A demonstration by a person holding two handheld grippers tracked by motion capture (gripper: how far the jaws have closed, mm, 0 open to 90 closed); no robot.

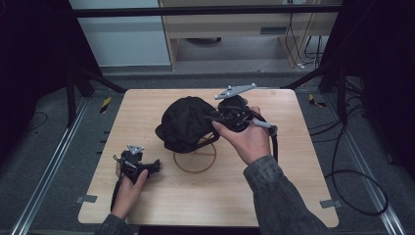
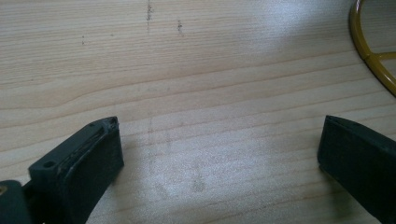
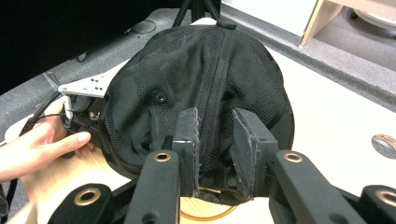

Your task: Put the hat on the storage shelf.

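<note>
One black cap [image 1: 185, 123] pinched by right tool [image 3: 215, 135]; left tool [image 2: 219, 144] wide open, empty; one yellow wire stand [image 1: 195, 156].

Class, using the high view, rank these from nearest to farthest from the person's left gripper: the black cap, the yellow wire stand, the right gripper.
1. Yellow wire stand, just right of the left gripper.
2. Black cap, atop the stand, farther back.
3. Right gripper, at the cap's right edge.

The left gripper [image 2: 217, 140] hangs low over the pale wooden tabletop [image 2: 196, 74], its two black jaws spread wide with bare wood grain between them. Beyond the right-hand jaw, a curved piece of yellow wire ring [image 2: 369, 56] lies on the wood.
</note>
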